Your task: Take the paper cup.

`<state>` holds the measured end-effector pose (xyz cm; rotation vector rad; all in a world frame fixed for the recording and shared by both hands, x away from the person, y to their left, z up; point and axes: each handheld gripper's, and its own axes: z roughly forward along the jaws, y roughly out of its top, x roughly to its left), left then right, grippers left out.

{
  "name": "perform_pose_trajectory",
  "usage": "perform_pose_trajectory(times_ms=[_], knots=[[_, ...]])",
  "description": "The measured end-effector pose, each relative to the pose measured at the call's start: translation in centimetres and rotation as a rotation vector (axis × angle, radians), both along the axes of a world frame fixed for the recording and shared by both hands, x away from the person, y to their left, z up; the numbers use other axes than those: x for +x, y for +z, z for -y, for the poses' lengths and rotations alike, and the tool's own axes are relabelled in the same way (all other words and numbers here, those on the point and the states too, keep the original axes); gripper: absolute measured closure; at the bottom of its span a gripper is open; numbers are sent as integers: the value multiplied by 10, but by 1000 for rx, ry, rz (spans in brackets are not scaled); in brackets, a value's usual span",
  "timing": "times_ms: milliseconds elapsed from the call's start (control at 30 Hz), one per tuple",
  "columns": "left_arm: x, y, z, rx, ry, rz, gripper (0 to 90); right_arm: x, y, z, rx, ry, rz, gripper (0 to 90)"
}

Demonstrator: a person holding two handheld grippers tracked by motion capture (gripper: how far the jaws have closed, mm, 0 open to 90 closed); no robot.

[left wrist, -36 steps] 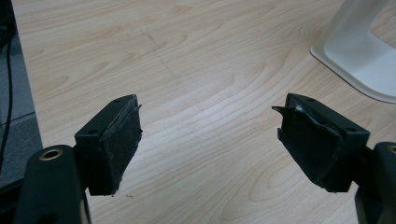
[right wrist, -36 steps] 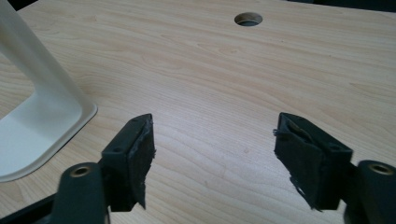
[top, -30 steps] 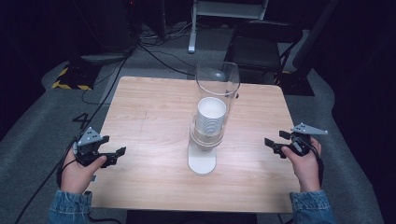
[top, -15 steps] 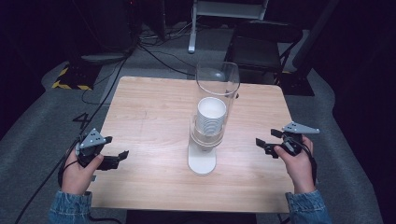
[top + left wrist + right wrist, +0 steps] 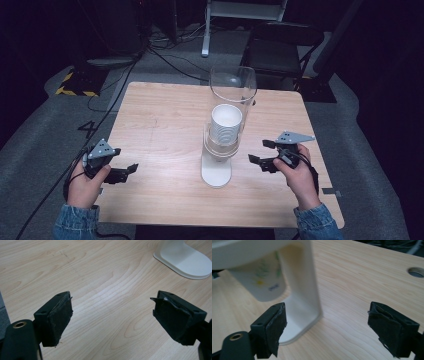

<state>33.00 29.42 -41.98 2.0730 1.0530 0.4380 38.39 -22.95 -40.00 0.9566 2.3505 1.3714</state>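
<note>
Closing in on the cup dispenser (image 5: 220,145) from the right with the right gripper (image 5: 264,155), jaws spread wide and holding nothing. Looking along those jaws in the right gripper view: the white stand (image 5: 304,285) rising just ahead and to the left, a printed paper cup (image 5: 262,282) hanging under the holder, bottom clear of the base. Judging this as the approach step, no contact yet, nothing gripped. Hanging back near the table's (image 5: 160,125) left edge with the left gripper (image 5: 131,170), likewise gaping and empty, bare wood between its pads and the dispenser's white base (image 5: 185,260) well ahead to the right. Seeing the stack of cups (image 5: 226,122) seated in the clear tube (image 5: 232,87) from above. Next, probably: lining the right jaws up either side of the lowest cup, squeezing gently to avoid crushing it, then pulling straight down. Perhaps needing the left gripper to steady the base against tipping.
</note>
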Motion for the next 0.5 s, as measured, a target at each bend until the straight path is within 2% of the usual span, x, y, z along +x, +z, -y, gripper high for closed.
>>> perform_pose_trajectory(times_ms=[33, 100, 133, 200, 233, 400, 500], knots=[[1, -1, 0, 4, -2, 2, 157, 0, 0, 0, 0, 0, 0, 159], [1, -2, 1, 6, -4, -4, 157, -3, 2, -10, -2, 35, 13, 159], [1, -3, 1, 12, -10, -8, 157, -6, 4, -20, -1, 74, 13, 159], [1, -3, 2, 7, -11, -14, 157, -7, 5, -25, -2, 91, 10, 159], [2, -3, 1, 18, -24, -6, 158, -8, 5, -29, -8, 106, 4, 159], [2, -3, 4, 2, -15, -5, 157, -8, 1, -46, -4, 134, -3, 159], [3, -5, 5, 14, -25, -9, 157, -8, -3, -62, 17, 156, 9, 159]])
